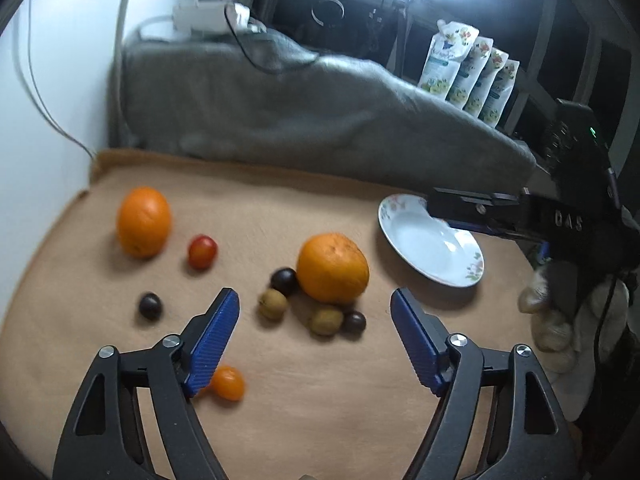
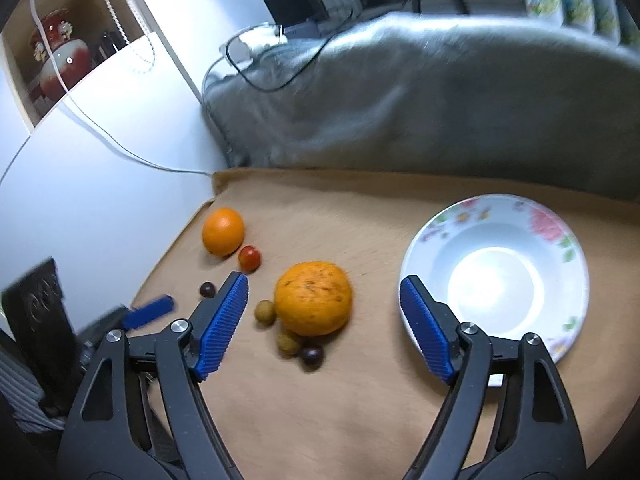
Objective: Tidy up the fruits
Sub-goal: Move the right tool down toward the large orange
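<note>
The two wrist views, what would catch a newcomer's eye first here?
Probably the big rough-skinned orange in the middle of the tan cloth, with small brownish-green and dark round fruits huddled against its near side. Next, the empty white floral-rimmed plate to its right, and a smoother orange with a red cherry tomato beside it at the far left. Both blue-padded grippers, left gripper and right gripper, hover open above the fruit.

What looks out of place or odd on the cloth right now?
Nothing is spilled or damaged. The plate is empty while all the fruit lies loose on the cloth; one small orange tomato sits apart, half hidden beneath the open left hand-held gripper.
</note>
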Tool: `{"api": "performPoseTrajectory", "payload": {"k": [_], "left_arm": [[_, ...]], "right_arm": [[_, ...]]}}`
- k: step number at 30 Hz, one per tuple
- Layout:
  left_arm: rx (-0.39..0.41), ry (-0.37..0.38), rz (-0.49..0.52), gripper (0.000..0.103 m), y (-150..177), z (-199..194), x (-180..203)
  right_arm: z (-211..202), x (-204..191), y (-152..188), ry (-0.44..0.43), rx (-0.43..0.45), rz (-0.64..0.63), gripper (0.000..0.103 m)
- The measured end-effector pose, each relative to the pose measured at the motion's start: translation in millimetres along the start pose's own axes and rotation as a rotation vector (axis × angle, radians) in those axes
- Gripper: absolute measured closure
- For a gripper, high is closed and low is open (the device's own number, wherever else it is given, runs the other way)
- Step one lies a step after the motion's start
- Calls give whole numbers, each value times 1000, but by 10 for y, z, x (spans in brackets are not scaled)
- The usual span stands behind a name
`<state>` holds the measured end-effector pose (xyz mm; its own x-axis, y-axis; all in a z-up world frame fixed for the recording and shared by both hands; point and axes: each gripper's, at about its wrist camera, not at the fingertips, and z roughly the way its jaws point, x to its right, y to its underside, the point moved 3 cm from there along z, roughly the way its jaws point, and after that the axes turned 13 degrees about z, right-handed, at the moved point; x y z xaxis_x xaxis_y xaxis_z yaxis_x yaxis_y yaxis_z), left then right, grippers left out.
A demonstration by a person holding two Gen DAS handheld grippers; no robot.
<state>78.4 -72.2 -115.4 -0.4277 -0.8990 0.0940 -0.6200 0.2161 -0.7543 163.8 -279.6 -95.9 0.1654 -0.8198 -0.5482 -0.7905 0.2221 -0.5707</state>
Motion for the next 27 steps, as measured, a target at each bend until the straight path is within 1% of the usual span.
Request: {"api": "performPoseTrajectory", "payload": {"k": [2, 3, 4, 11, 18, 22, 27], "left_arm": [[-17, 29, -15, 29, 30, 80, -3], [-26, 42, -24, 29, 43, 121, -1], [-32, 51, -30, 30, 51, 148, -2], [-65, 91, -43, 32, 52, 335, 44], [-88, 114, -71, 38, 74, 498, -6], [-100, 129, -83, 45, 59, 558, -6], [-110, 131, -92, 45, 52, 631, -27]], "right_arm": [[140, 15, -34, -18, -46, 20, 24], [196, 2, -46, -26, -65, 23, 29], [279, -7, -58, -37, -92, 26, 32], [702, -1, -87, -22, -185, 43, 33], [964, -14, -125, 11, -229, 24, 33], [1035, -8, -111, 20, -249, 12, 33], [1123, -3, -109, 30, -268, 8, 33]]}}
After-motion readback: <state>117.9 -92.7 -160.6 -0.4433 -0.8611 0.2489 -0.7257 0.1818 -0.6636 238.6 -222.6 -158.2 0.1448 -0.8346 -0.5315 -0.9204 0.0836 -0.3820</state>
